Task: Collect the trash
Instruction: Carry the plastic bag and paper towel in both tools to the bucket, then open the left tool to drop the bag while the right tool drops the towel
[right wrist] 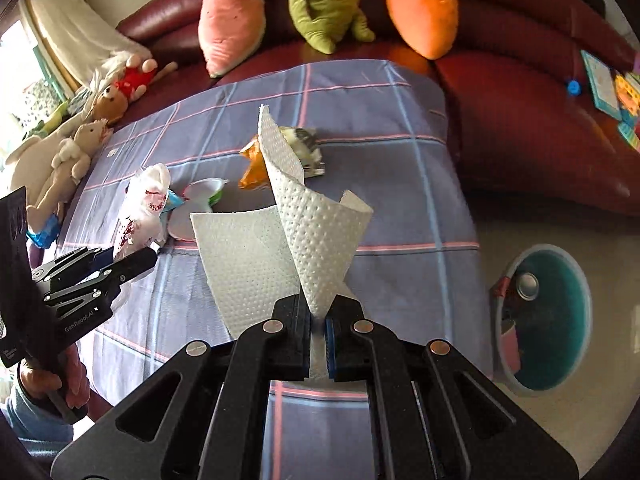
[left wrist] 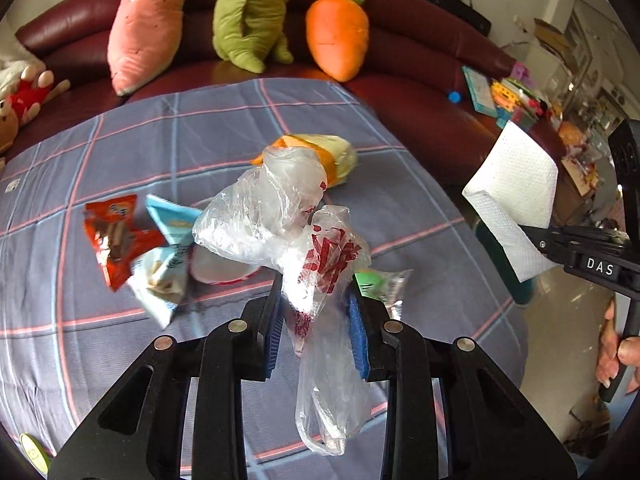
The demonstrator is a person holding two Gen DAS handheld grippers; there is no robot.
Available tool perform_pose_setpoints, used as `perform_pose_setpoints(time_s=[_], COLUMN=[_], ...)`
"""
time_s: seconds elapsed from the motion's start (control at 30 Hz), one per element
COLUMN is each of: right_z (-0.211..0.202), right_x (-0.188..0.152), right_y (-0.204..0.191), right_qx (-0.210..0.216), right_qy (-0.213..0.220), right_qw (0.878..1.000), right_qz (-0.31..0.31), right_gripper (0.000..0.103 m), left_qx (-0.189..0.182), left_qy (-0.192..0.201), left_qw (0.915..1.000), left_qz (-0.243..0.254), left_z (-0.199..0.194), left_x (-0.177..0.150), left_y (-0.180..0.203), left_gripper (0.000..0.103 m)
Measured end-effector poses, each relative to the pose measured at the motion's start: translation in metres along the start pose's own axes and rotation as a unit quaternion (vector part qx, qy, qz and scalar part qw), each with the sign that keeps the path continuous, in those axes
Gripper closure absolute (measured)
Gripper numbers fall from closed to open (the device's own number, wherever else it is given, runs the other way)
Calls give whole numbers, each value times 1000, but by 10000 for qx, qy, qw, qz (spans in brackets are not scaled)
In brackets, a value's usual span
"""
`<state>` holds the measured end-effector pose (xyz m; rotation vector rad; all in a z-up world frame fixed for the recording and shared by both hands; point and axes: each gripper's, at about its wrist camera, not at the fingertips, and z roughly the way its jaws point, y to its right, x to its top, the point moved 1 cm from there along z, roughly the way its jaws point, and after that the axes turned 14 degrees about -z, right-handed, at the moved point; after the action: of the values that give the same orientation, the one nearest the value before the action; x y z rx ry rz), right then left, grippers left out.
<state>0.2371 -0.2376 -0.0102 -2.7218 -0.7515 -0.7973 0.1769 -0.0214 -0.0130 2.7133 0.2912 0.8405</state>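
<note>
My left gripper (left wrist: pixel 316 300) is shut on a clear plastic bag with red print (left wrist: pixel 320 264), held above the table; the same bag (right wrist: pixel 140 212) and the left gripper (right wrist: pixel 132 258) show at the left of the right wrist view. My right gripper (right wrist: pixel 318 312) is shut on a white paper towel (right wrist: pixel 288 232), held above the table's right side; the towel (left wrist: pixel 512 196) also shows at the right of the left wrist view. On the checked tablecloth (left wrist: pixel 120 152) lie an orange wrapper (left wrist: pixel 114 240), a blue-white wrapper (left wrist: pixel 168 256), a white cup (left wrist: pixel 218 268), a green packet (left wrist: pixel 380 284) and a yellow-orange packet (left wrist: pixel 332 152).
A teal bin (right wrist: pixel 548 316) with trash inside stands on the floor right of the table. A dark red sofa (left wrist: pixel 420 92) behind the table carries plush toys (left wrist: pixel 336 36) and books (left wrist: pixel 480 88). More soft toys (right wrist: pixel 72 148) sit at the table's left end.
</note>
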Motion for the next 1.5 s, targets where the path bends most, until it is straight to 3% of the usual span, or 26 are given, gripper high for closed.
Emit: perform_pose_setpoints(time_s=[0.2, 0.43, 0.7, 0.97, 1.4, 1.47, 1.5], right_z=[-31, -60, -75, -67, -55, -53, -53], right_x=[-38, -92, -150, -179, -184, -183, -183], right_y=[69, 146, 210, 245, 275, 278, 279], right_qx=[-250, -528, -694, -668, -718, -736, -743], right_qy=[170, 297, 306, 155, -97, -125, -132], right_qw=[9976, 9873, 9737, 9667, 9616, 9612, 9612], right_qz=[631, 1468, 2149, 2465, 2647, 2654, 2655], right_gripper=[97, 97, 97, 96, 94, 94, 94], left_qx=[-354, -762, -829, -830, -881, -845, -830], left_qy=[-349, -799, -1125, -1382, -1658, -1669, -1648], left_qw=[9974, 9865, 9765, 9707, 9644, 9647, 9656], left_qz=[532, 1207, 1642, 1781, 1864, 1852, 1834], left_z=[27, 65, 105, 138, 180, 185, 187], left_x=[-5, -18, -38, -49, -58, -58, -58], left_y=[72, 161, 235, 280, 317, 318, 320], left_gripper=[73, 73, 73, 73, 71, 64, 56])
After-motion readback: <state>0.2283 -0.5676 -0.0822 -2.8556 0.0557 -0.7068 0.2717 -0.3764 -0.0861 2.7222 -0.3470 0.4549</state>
